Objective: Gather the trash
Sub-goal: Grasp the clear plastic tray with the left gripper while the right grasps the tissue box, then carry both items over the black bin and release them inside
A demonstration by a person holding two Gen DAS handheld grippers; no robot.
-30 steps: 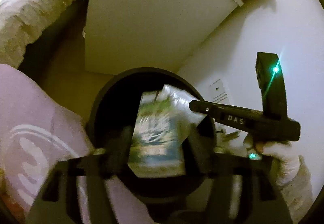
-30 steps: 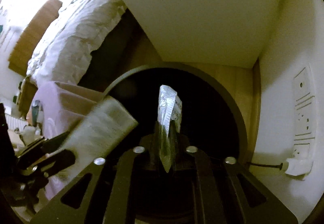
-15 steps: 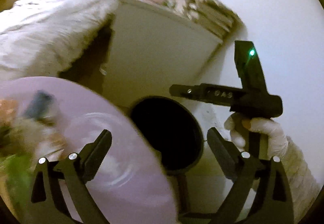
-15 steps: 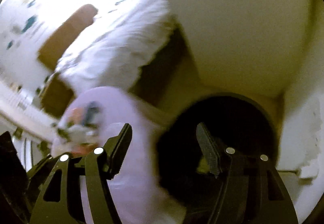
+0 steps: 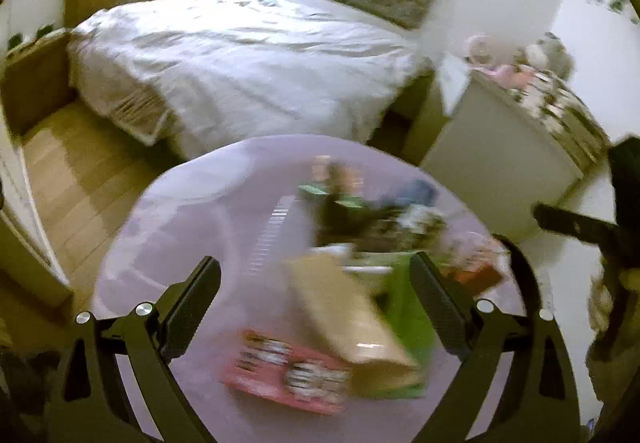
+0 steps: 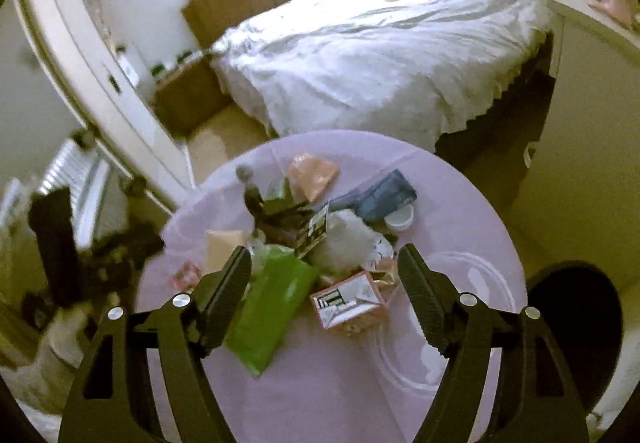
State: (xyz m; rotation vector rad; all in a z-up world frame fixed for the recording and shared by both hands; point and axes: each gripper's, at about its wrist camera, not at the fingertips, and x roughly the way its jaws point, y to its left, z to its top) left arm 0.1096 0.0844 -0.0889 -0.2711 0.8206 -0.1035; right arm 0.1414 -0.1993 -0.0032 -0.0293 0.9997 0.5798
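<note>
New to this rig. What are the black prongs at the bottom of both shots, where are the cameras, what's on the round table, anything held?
No robot arm here: a person carries a two-finger gripper in each hand, and each gripper has a fisheye camera looking forward along its fingers. The black prongs are those fingers.

The left wrist view shows the left gripper, open and empty. The right wrist view shows the right gripper, its jaws opening with nothing between them.

Both look down at a round table with a lilac cloth. On it lies a pile of litter: a green bag, a pink-edged carton, a dark blue packet, a small white lid, a peach wrapper and some white fluff. The left view is blurred.

The black bin stands beside the table, a bed behind it.
</note>
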